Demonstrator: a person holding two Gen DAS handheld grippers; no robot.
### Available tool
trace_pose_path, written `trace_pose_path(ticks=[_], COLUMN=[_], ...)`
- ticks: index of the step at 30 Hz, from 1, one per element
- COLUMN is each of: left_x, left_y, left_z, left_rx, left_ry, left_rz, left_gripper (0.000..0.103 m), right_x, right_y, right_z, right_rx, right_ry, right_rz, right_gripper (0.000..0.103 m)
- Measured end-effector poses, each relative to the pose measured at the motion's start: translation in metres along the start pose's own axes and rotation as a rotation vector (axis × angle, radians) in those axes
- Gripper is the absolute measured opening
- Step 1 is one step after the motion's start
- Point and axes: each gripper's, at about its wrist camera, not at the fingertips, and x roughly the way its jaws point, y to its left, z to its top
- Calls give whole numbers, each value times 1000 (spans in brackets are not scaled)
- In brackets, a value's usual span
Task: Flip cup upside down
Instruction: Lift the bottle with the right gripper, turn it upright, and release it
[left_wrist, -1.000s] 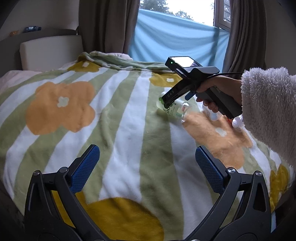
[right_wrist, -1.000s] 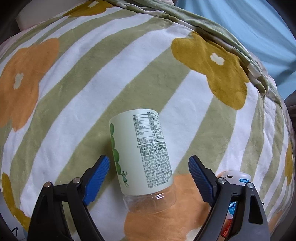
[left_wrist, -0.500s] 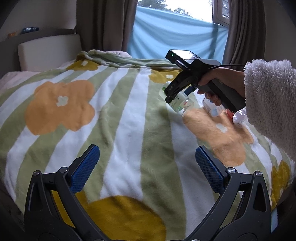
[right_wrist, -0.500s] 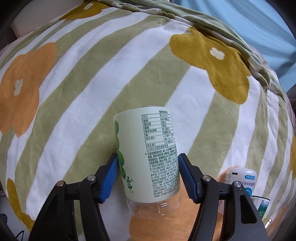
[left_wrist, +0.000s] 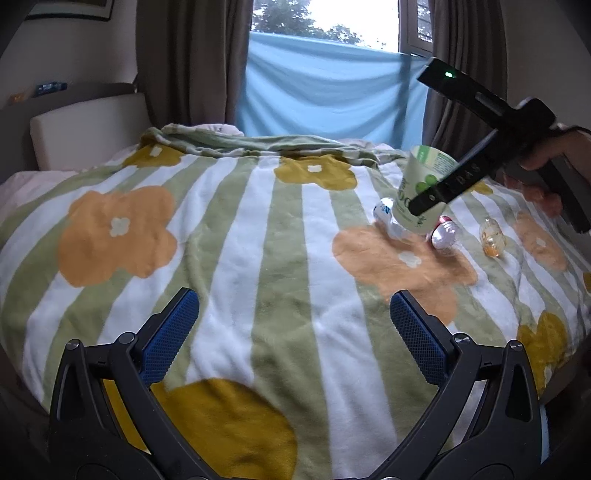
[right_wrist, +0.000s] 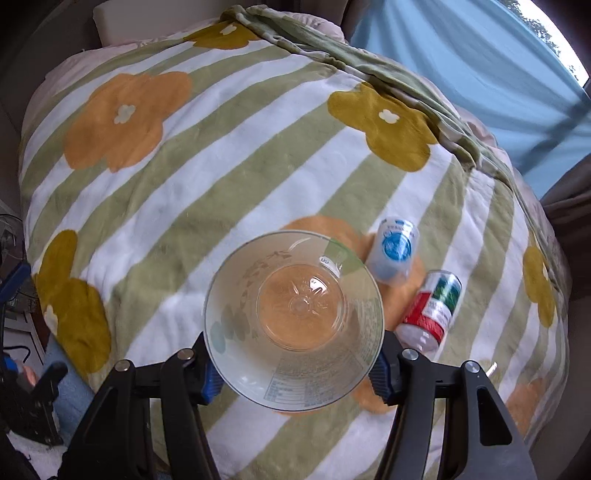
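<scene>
The cup (left_wrist: 421, 184) is clear plastic with a pale green printed label. My right gripper (right_wrist: 295, 363) is shut on it and holds it above the blanket, mouth up. In the right wrist view I look straight down into the cup (right_wrist: 295, 314) and see its clear bottom. In the left wrist view the right gripper (left_wrist: 424, 201) grips the cup's side at the right. My left gripper (left_wrist: 293, 325) is open and empty, low over the near part of the flowered blanket (left_wrist: 258, 240).
Small bottles lie on the blanket under the cup: one with a blue label (right_wrist: 395, 251), one with a red and green label (right_wrist: 432, 308), and a small amber one (left_wrist: 491, 236). A headboard cushion (left_wrist: 85, 125) and blue window cloth (left_wrist: 325, 99) stand behind.
The right gripper lifted the cup off the blanket and turned it from lying on its side to mouth up. The left gripper stayed in place.
</scene>
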Motion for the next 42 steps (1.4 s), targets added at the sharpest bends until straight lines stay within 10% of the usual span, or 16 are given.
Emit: trace_pose_path(ticks=[14, 30, 35, 42], left_x=[-37, -27, -25, -17], left_y=[-32, -44, -51, -61], left_z=[4, -1, 0, 12], left_rx=[67, 82, 92, 93], left_ry=[-45, -1, 7, 48], left_rz=[24, 2, -4, -19], left_gripper=[103, 103, 103, 103], right_x=[48, 70, 73, 42], right_y=[-12, -1, 4, -9], right_z=[-106, -168, -175, -192], right_rx=[307, 331, 322, 379], right_ry=[-354, -338, -318, -429], right_rz=[162, 156, 122, 102], right_gripper=[58, 59, 95, 96])
